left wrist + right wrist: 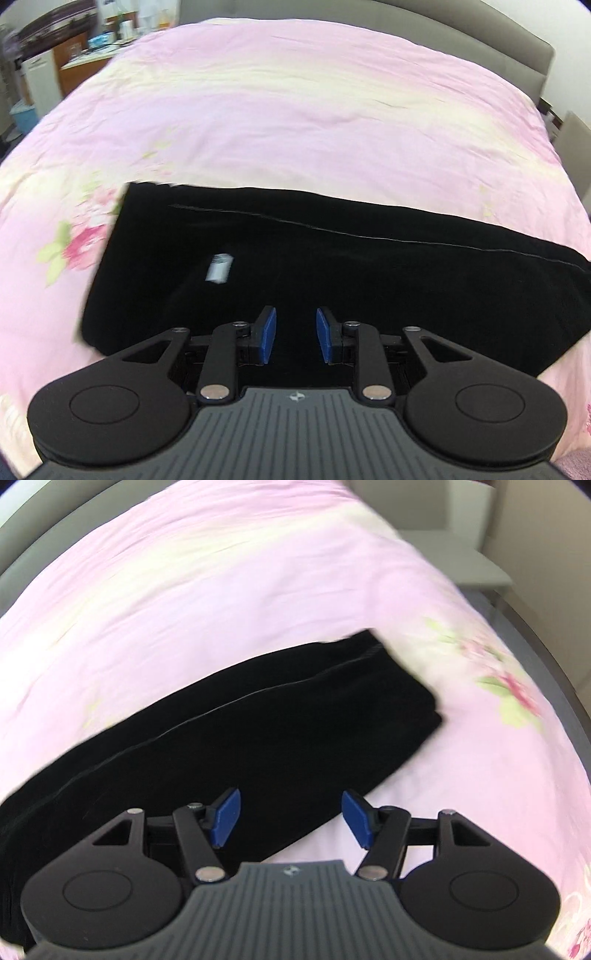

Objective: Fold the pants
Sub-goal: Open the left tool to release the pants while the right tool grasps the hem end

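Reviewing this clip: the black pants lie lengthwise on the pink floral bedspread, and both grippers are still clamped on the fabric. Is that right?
Not quite. The black pants do lie on the pink floral bedspread, but neither gripper grips them. The left gripper is open with nothing between its blue pads, as the left wrist view shows; the right gripper is open too, in the right wrist view.

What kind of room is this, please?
Most likely a bedroom in a home. Black pants lie on a bed with a pink flowered cover and a padded grey headboard; a cluttered wooden desk stands beside it.
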`<state>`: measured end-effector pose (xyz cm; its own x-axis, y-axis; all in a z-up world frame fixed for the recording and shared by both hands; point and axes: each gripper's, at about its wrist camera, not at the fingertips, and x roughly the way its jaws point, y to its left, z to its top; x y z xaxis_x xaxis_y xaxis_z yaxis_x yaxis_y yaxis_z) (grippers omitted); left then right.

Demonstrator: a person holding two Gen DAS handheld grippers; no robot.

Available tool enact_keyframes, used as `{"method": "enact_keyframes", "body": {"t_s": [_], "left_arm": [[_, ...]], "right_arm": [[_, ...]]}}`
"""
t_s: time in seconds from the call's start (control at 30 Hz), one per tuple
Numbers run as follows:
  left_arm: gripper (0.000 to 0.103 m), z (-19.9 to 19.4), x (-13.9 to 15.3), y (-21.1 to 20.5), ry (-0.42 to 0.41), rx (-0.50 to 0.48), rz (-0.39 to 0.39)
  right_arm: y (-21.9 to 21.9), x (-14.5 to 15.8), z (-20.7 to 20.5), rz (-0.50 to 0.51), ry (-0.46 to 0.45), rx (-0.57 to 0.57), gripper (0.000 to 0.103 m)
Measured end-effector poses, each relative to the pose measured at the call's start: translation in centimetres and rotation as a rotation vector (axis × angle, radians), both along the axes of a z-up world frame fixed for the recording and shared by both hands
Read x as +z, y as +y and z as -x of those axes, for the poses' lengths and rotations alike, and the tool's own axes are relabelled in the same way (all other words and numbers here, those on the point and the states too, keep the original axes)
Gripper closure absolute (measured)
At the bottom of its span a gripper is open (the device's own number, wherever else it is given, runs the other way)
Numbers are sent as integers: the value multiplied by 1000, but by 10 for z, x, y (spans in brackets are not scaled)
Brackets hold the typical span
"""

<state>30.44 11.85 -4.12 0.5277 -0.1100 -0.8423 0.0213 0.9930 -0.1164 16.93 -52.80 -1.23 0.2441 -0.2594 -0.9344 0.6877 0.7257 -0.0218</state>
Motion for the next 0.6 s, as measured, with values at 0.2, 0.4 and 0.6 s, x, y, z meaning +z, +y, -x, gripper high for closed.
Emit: {"method": "enact_keyframes", "body": {"t_s": [0.2, 0.4, 0.6], "left_arm": [[73, -23, -12, -73, 23, -132, -1], [73, -47, -35, -147, 72, -248, 17], [73, -65, -55, -229, 122, -365, 64]], "right_arm": [[-77, -19, 36, -44, -49, -174, 45], [-113, -51, 48, -100, -65, -246, 46], [-150, -68, 58, -182, -147, -246, 52]]}}
